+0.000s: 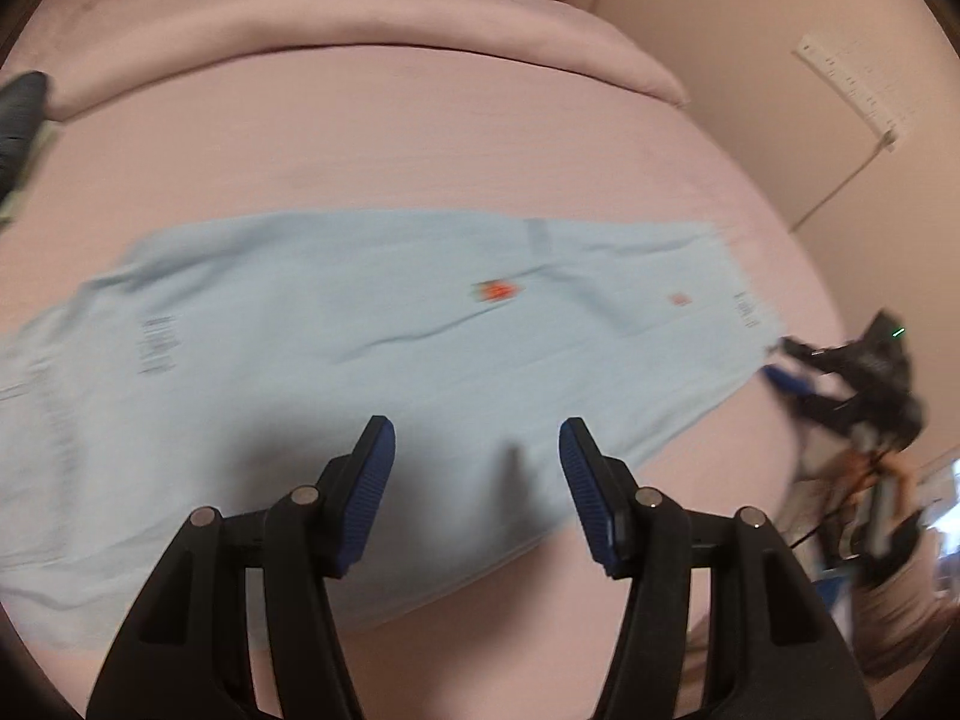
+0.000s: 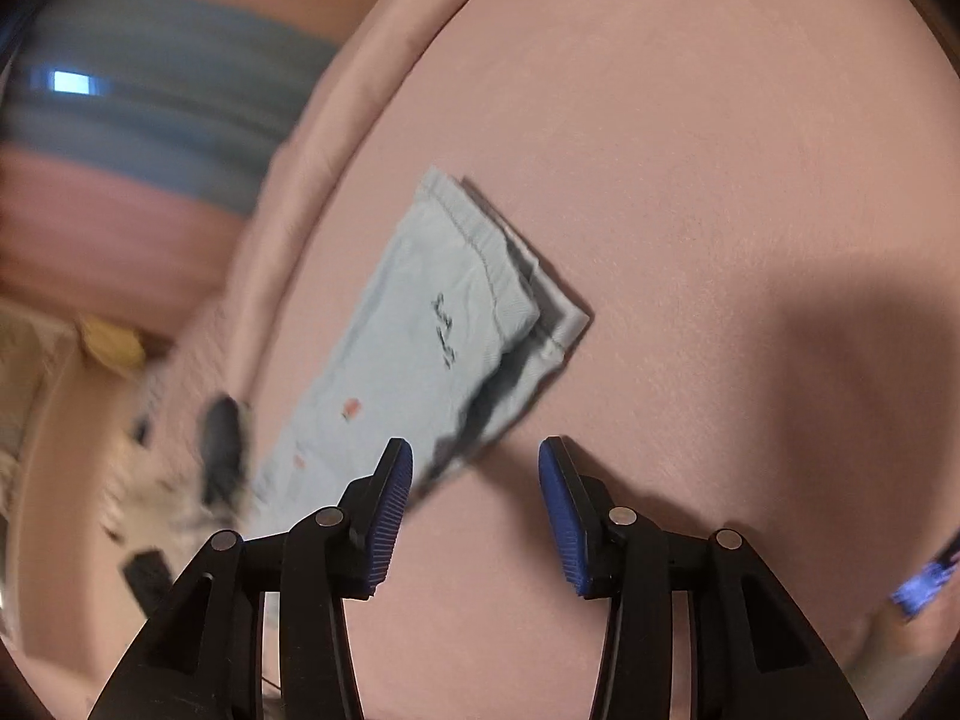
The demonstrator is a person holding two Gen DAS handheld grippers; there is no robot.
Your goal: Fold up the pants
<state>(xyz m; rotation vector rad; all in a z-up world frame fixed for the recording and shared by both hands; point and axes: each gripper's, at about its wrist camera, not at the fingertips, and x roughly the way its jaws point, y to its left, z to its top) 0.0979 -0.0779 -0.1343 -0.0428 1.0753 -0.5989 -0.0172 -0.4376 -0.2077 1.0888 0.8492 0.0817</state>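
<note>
Item: pants [image 1: 372,324], pale blue, with small red marks and dark print. They lie flat and lengthwise across your pink bed [image 1: 420,144], one layer over another; the right wrist view shows the waistband end with its edges slightly offset.

Item: left gripper [image 1: 477,462]. Your jaws stand apart over the near edge of the pants, nothing between the blue pads, no pad pressing on the cloth.

Item: right gripper [image 2: 476,483]. Your jaws stand apart over bare bed just beside the pants' edge, nothing gripped. In the left wrist view it shows at the far right, close to the pants' end; contact cannot be told through the blur.

Item: folded pink duvet [image 1: 336,36] along the far side of the bed.
</note>
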